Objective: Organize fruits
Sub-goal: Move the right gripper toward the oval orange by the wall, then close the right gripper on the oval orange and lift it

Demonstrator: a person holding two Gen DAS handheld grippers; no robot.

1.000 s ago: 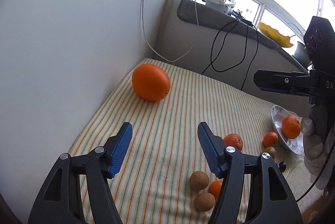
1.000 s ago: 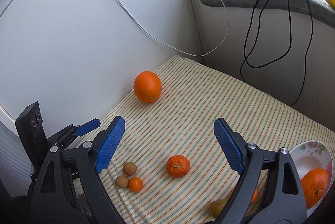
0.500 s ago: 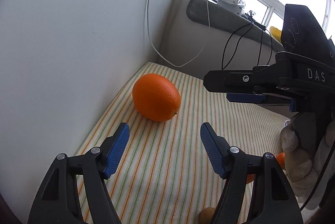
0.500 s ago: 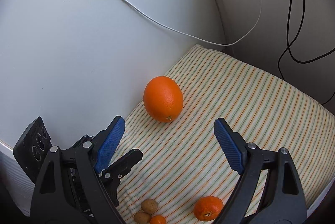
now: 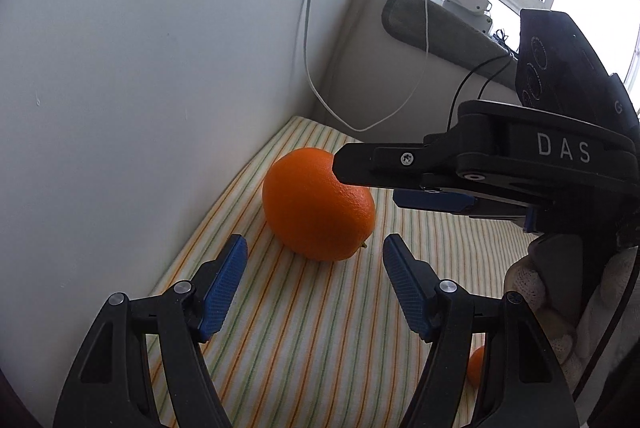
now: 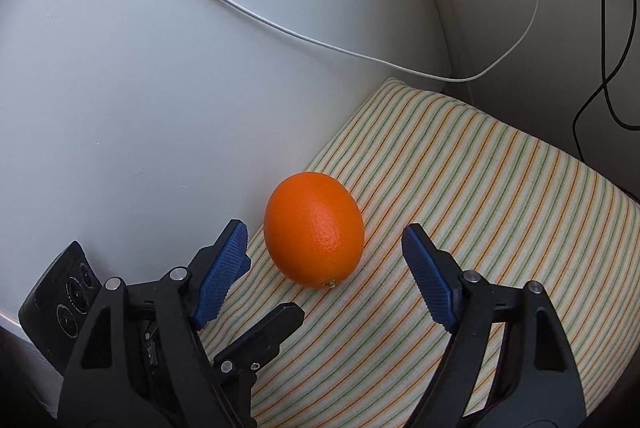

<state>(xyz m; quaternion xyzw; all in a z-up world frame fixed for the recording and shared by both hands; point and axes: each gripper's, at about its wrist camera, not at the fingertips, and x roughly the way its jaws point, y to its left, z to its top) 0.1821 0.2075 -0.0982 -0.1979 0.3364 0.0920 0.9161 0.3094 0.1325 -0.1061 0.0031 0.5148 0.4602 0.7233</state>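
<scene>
A large orange lies on the striped cloth close to the white wall. My left gripper is open, and its blue pads stand just short of the orange, on either side of it. My right gripper comes in from the right. Its jaws are closing with the orange between the tips, and neither pad touches the fruit. Seen from the left wrist, the right gripper crosses the orange's upper right side. One left gripper finger shows low in the right wrist view.
The white wall runs right along the cloth's left edge. A white cable hangs across it, and black cables hang at the back right. A small orange fruit peeks out beside a gloved hand.
Both grippers have moved in on the large orange, the right one sweeping in from the right and lower. The small fruits and the bowl have left both views. The right jaws stand slightly narrower.
</scene>
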